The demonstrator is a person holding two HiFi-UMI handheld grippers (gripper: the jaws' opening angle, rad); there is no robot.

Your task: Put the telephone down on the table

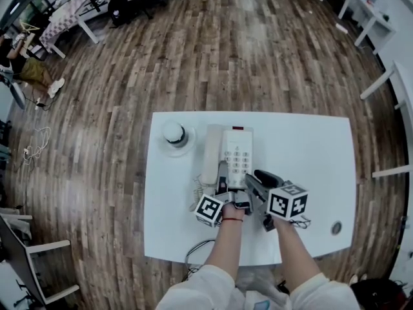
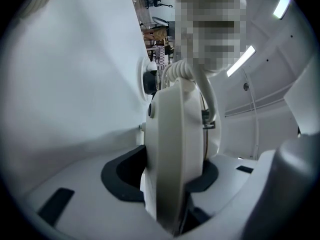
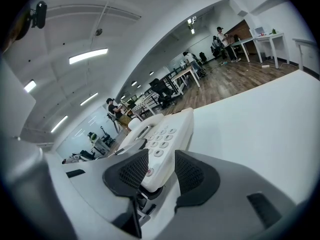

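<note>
The left gripper (image 2: 167, 181) is closed on the telephone (image 1: 237, 154). Its two dark pads (image 2: 122, 176) press on the two sides of the white body, which its own view shows edge-on. The coiled cord (image 2: 176, 70) rises just behind the grip. The right gripper (image 3: 162, 176) pinches the near end of the same telephone. One meshed pad (image 3: 131, 173) lies over the keypad side and the other is on the opposite side of the body. The buttons (image 3: 162, 139) run away from the jaws toward the far end.

In the head view both grippers meet at the near end of the telephone, left beside right, and their marker cubes (image 1: 210, 210) sit close to the person's hands. The telephone lies lengthwise near the middle of the white table (image 1: 310, 147), with the handset (image 1: 211, 154) in its cradle along the left side. I cannot tell if its underside touches the table.

Far and to the left of the telephone, a round white object (image 1: 174, 133) stands on a small plate. A small dark disc (image 1: 336, 228) lies near the right near corner, well apart. A cable (image 1: 197, 250) hangs over the near edge. Around the table is a wooden floor (image 1: 193, 44).
</note>
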